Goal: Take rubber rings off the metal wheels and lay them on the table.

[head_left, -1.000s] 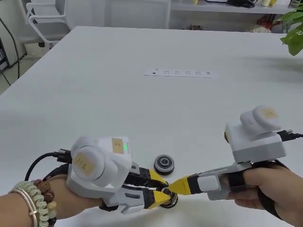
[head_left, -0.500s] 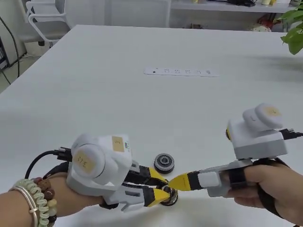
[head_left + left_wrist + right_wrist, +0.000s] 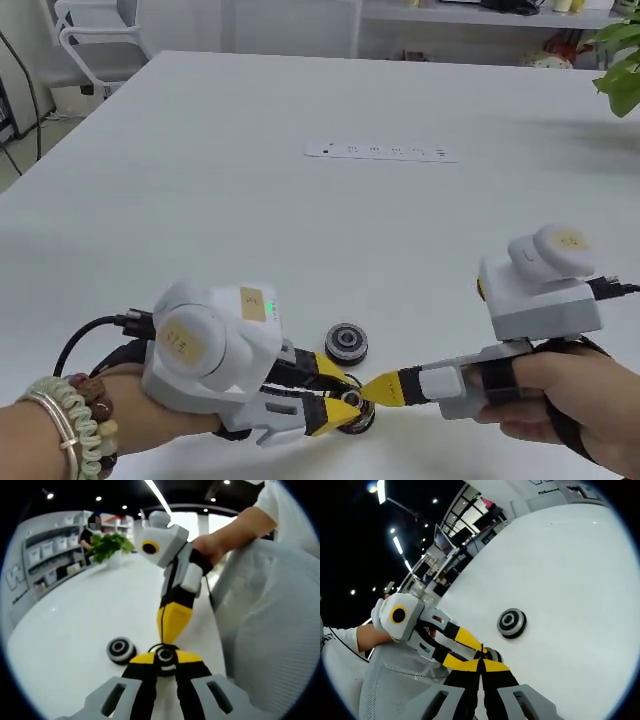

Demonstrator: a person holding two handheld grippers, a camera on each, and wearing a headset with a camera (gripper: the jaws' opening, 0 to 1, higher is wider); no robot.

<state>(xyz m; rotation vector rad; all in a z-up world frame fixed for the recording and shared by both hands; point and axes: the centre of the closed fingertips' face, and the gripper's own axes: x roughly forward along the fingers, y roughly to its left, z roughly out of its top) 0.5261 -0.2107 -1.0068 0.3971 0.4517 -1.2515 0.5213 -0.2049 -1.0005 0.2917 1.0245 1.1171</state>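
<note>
Your left gripper (image 3: 344, 400) still pinches a metal wheel (image 3: 165, 656) just beside the loose wheel (image 3: 347, 342) — your right gripper (image 3: 366, 389), jaws pressed together, stays at the pinched wheel's rim.

A white power strip (image 3: 380, 153) lies flat, well ahead in the head view. A white chair (image 3: 90, 40) stands at the upper left. A green plant (image 3: 622, 65) leans in at the upper right. In the left gripper view, shelves (image 3: 47, 555) holding white bins line the wall.
</note>
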